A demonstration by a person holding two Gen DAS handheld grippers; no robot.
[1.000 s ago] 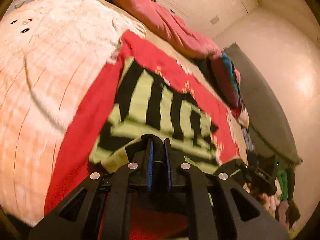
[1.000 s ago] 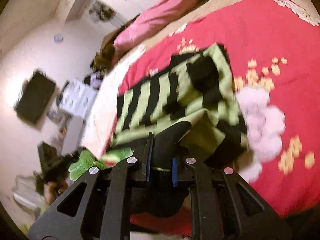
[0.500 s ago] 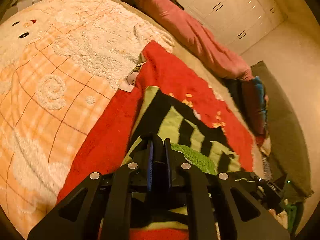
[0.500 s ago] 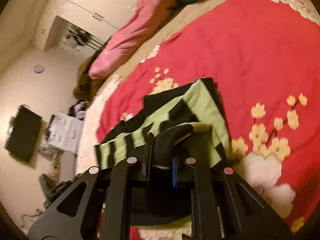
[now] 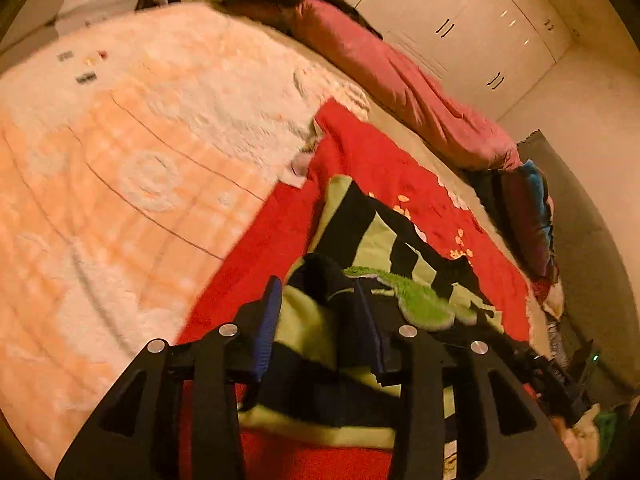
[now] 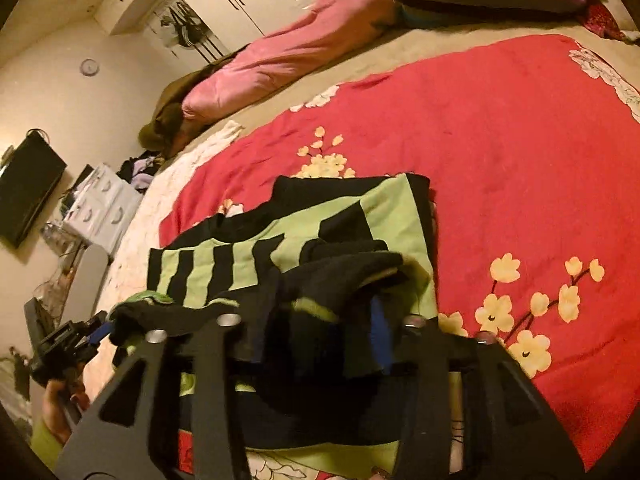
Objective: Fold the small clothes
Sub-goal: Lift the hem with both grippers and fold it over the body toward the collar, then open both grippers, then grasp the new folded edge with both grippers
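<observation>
Two views. From the left wrist, we see the left gripper (image 5: 320,320) with fingers parted, a bunched fold of the striped garment (image 5: 384,240) loose between them on the red blanket (image 5: 380,160); they have just been opening from a tight pinch. From the right wrist, the right gripper (image 6: 320,320) likewise spread, black-and-green cloth slack between its fingers.

both grippers' fingers (image 5: 266,336) just opened, striped garment (image 6: 256,256) w/ folded edge loose between.
</observation>
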